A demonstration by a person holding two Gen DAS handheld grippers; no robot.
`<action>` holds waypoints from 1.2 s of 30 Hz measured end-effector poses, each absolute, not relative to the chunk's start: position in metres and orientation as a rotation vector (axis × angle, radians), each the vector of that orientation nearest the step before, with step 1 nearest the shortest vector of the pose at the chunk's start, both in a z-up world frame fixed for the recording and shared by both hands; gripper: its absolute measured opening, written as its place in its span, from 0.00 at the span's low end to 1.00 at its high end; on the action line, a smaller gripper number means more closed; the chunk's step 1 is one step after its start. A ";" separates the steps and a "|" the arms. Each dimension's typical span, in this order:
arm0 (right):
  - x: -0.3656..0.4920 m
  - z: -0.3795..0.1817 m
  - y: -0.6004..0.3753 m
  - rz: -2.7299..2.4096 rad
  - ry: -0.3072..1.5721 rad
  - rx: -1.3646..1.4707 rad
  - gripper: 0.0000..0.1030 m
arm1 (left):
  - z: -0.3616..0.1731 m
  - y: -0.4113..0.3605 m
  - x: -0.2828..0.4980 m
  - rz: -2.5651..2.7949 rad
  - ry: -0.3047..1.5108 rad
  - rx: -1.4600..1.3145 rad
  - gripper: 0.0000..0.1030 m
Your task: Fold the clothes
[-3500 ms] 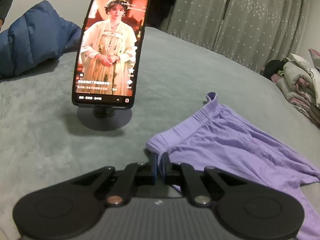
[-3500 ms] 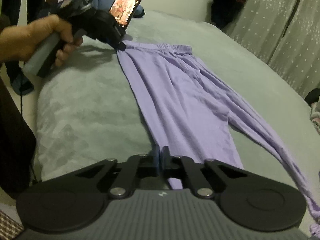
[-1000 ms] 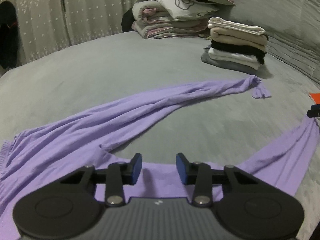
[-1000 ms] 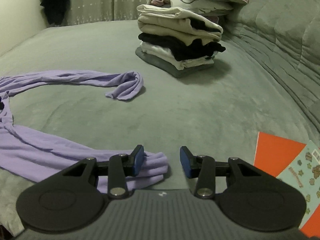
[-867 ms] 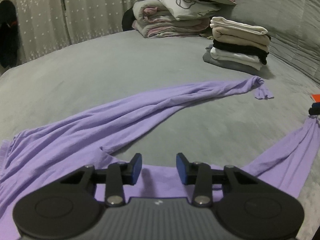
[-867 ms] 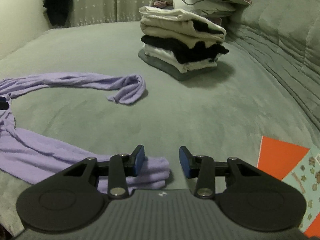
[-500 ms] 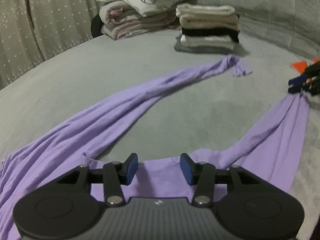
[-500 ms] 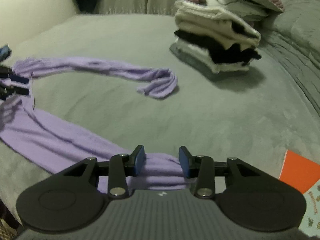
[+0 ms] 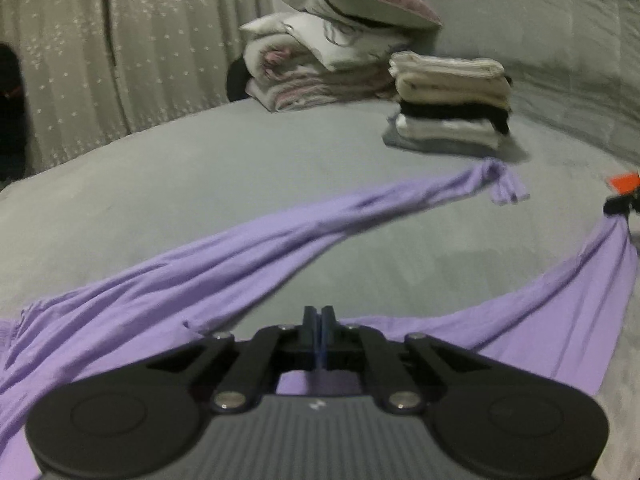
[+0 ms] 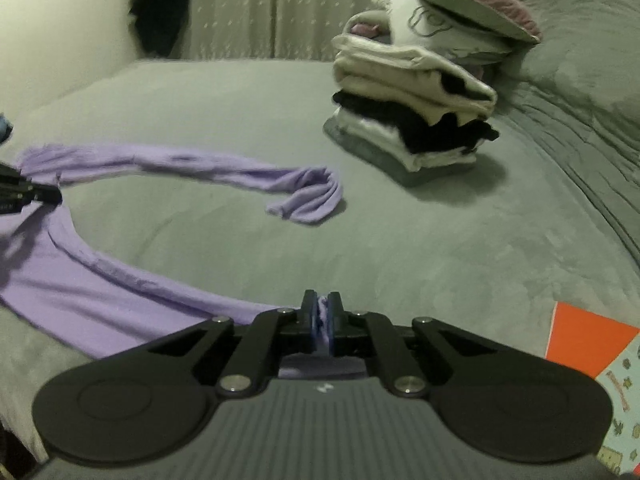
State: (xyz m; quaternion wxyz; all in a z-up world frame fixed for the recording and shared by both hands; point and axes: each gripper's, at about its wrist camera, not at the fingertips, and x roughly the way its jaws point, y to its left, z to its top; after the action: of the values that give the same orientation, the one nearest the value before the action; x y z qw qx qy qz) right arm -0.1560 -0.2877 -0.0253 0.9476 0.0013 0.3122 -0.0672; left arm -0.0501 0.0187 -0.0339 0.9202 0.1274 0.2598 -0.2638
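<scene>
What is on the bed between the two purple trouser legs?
Nothing but bare grey bedcover lies between the two legs of the purple trousers; the right wrist view shows it best, and the left wrist view shows the same.

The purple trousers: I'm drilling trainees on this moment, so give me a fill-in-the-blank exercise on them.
The purple trousers lie on a ___ bed.
The right tongs are shut on a leg's ___.
The stack of folded clothes stands ___ the trousers, apart.
The orange card lies to the right tongs' ___.

Missing: grey; end; beyond; right
</scene>
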 end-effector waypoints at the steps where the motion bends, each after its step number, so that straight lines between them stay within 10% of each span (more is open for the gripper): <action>1: -0.154 -0.025 -0.289 -0.145 0.632 0.015 0.05 | -0.033 0.019 -0.049 -0.527 0.524 0.250 0.01; 13: -0.115 -0.047 -0.291 -0.259 0.680 0.045 0.07 | -0.057 -0.002 -0.037 -0.415 0.535 0.307 0.05; 19: -0.136 -0.029 -0.311 -0.328 0.644 0.167 0.21 | -0.040 0.002 -0.060 -0.521 0.521 0.270 0.34; 22: -0.154 -0.027 -0.323 -0.340 0.655 0.269 0.45 | -0.039 -0.004 -0.077 -0.604 0.528 0.299 0.38; 36: -0.185 -0.033 -0.332 -0.299 0.730 0.726 0.43 | -0.052 -0.034 -0.144 -1.113 0.556 0.436 0.39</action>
State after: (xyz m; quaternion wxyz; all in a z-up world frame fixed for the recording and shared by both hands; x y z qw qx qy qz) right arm -0.1853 -0.3324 -0.0331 0.8597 0.3458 0.3477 -0.1427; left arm -0.1438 -0.0342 -0.0523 0.7905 0.2023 0.2581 -0.5172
